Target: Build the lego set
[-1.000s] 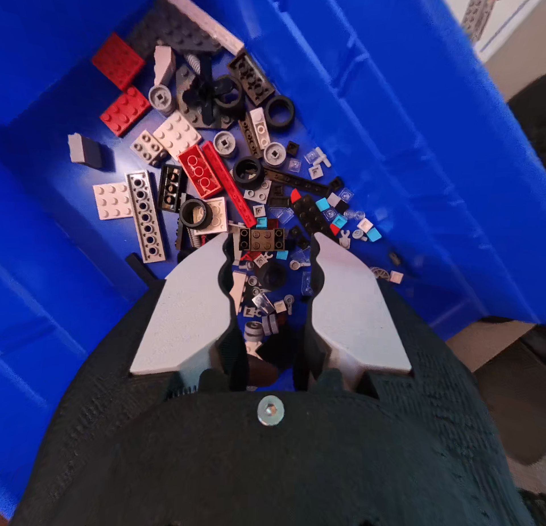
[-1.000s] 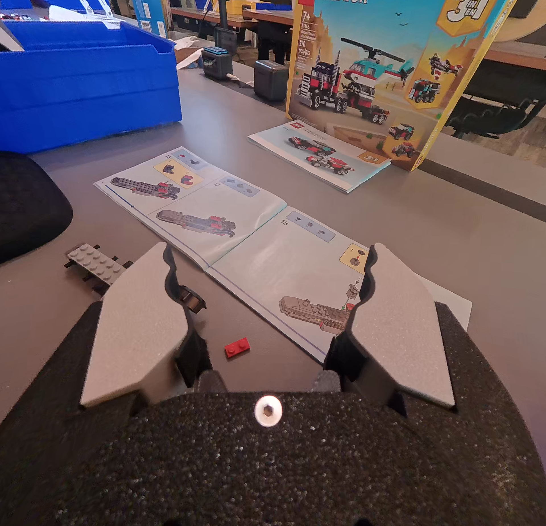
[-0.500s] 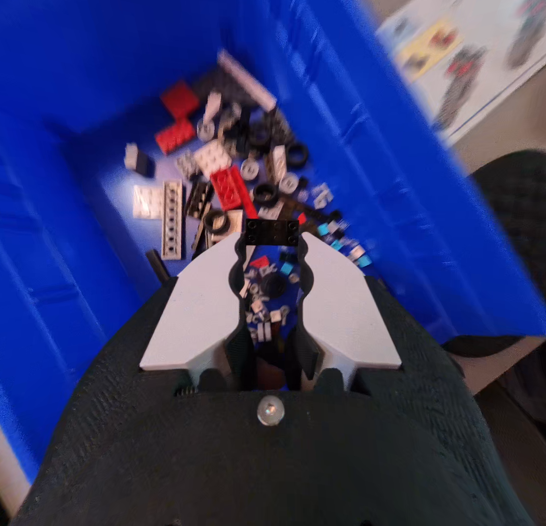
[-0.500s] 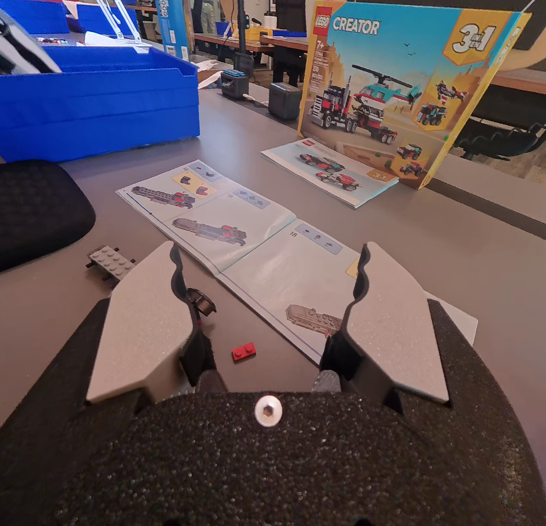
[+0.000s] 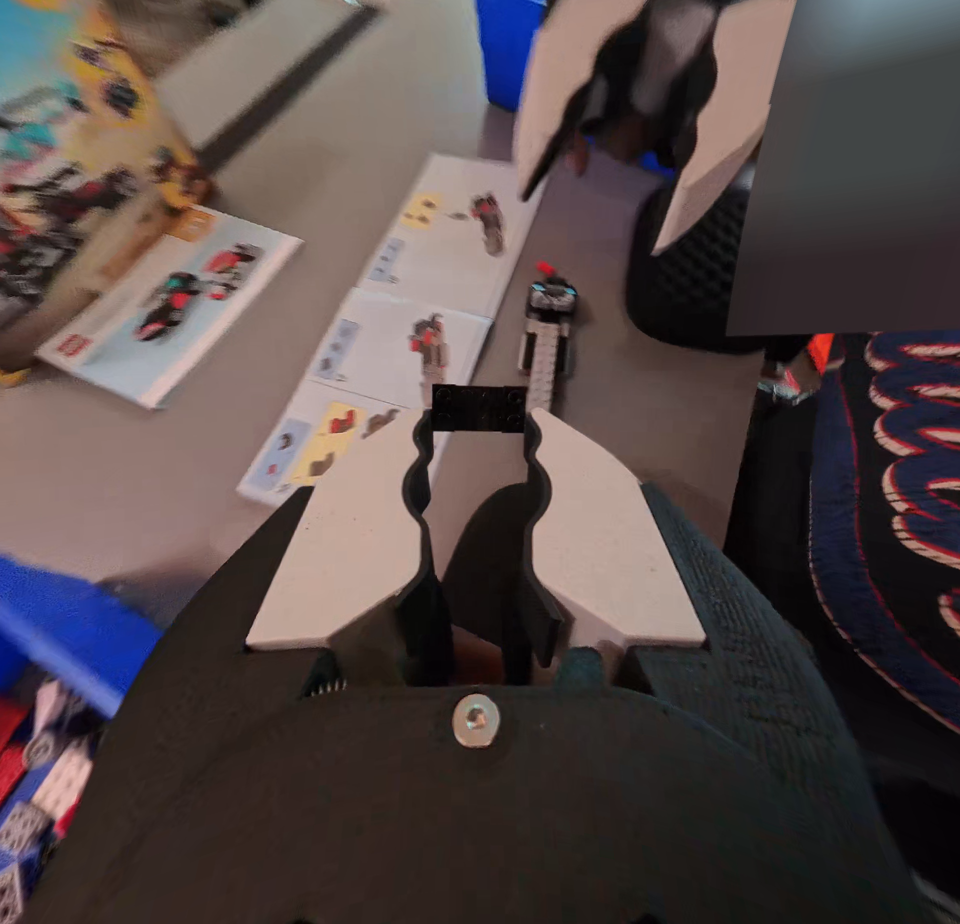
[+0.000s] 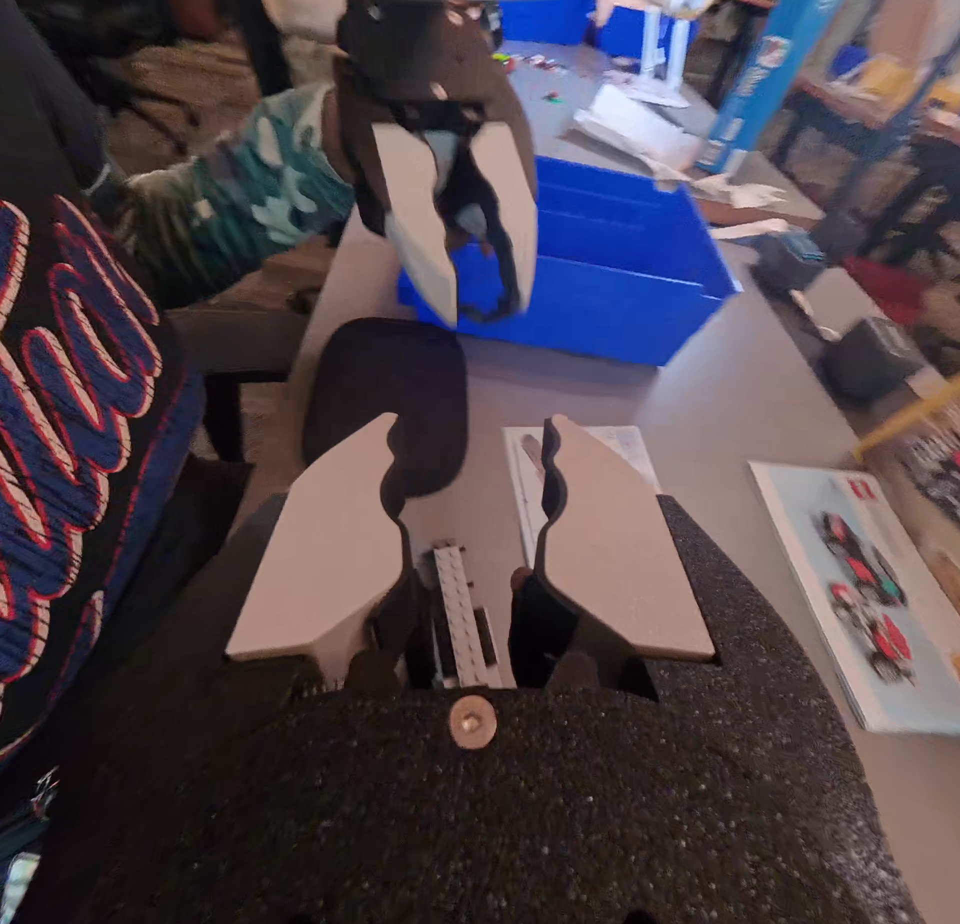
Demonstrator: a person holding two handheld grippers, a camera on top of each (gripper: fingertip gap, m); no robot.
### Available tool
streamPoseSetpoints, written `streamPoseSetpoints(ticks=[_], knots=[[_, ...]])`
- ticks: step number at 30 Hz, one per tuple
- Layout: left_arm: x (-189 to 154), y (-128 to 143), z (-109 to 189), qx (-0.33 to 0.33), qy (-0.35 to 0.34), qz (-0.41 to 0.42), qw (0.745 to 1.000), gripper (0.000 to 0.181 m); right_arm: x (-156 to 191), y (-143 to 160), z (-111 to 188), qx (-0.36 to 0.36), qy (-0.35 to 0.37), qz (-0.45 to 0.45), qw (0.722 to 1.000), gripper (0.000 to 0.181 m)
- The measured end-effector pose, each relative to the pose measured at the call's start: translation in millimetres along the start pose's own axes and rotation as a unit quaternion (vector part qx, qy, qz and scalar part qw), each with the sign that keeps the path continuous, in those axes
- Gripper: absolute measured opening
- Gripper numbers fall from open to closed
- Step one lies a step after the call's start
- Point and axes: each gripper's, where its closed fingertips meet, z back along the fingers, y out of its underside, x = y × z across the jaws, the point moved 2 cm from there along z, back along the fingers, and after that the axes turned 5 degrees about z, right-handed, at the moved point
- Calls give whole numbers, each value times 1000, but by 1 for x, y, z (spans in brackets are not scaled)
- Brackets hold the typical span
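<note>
The left gripper [image 5: 479,417] sits at the centre of its own view with a black plate [image 5: 479,409] pinched between its fingertips, the jaws drawn in just to the plate's width, held above the grey table [image 5: 156,457]. Just beyond the plate, right of centre, lies the part-built model [image 5: 546,335]: a long grey studded strip with a dark block and a red bit at its far end. It is blurred, so I cannot make out finer parts.

The right gripper [image 6: 470,434] stands parted with nothing between its fingertips; low in its view the same grey strip [image 6: 462,618] lies on the table under the gap, close to the body. In the left view it hangs at the upper right [image 5: 602,224], above a black pad [image 5: 680,286].

Left of the model an open instruction booklet [image 5: 410,327] runs up the middle of the frame, with a second booklet [image 5: 171,296] beside it and the set's box [image 5: 67,135] at the upper left. Both carry printing, though it is smeared by motion.

A blue bin [image 6: 623,275] stands at the upper middle of the right view, behind the pad; loose bricks [image 5: 36,774] show at the left view's lower left corner. A person's dark patterned sleeve [image 5: 893,483] fills the right edge.
</note>
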Motion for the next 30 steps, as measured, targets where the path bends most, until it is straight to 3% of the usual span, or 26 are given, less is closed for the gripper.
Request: streamPoseSetpoints(ticks=[4,7,17,22,24,26,28,30], knots=[[-21,15,-44,100,6,-54,993,34,13,13,-29,91,-51,17,994,47],[-29,19,-59,132,14,-71,989,34,14,36,-42,162,-61,31,984,47],[-39,21,-73,145,54,-82,985,34,18,56,-48,190,-71,72,977,34],[-40,6,-71,35,81,-52,995,37,10,46,-34,85,-62,17,994,34],[-40,-4,-67,-44,99,-20,994,38,6,37,-25,9,-62,-19,998,33],[-38,-18,-62,-144,124,70,979,38,1,24,-14,-75,-56,-37,995,33],[-37,-33,-56,-246,191,210,927,38,-1,12,-2,-147,-49,-35,987,33],[-41,-42,-49,-313,298,321,843,34,-2,4,5,-181,-37,-18,983,33]])
